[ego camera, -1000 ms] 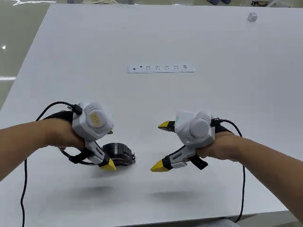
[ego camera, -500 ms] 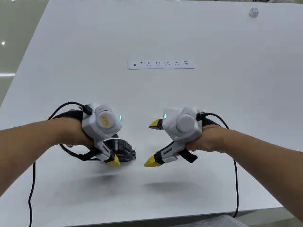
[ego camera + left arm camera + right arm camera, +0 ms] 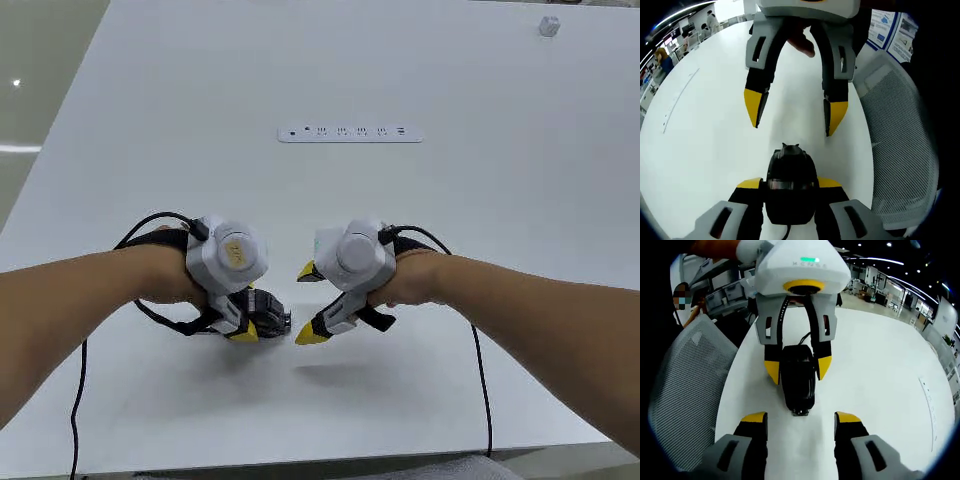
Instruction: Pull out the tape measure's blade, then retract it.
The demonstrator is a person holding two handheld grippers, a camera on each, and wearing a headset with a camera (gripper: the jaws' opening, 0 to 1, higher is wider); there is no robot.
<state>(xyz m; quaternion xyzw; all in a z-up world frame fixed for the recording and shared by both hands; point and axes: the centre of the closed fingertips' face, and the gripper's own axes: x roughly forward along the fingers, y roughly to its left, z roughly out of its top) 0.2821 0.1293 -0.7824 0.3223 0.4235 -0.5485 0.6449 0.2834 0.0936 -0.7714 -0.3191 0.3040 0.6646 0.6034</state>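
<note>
Tabletop [image 3: 450,80], near edge: right tool [image 3: 306,304], jaws spread and empty, now closer to tape measure [image 3: 798,380] clamped in left tool [image 3: 790,183]

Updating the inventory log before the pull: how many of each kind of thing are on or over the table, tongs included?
tape measure: 1, black, held in the left tongs
tongs: 2, left tongs and right tongs
power strip: 1, white
small pale object: 1, at the far corner, too small to identify
Total: 5
</note>
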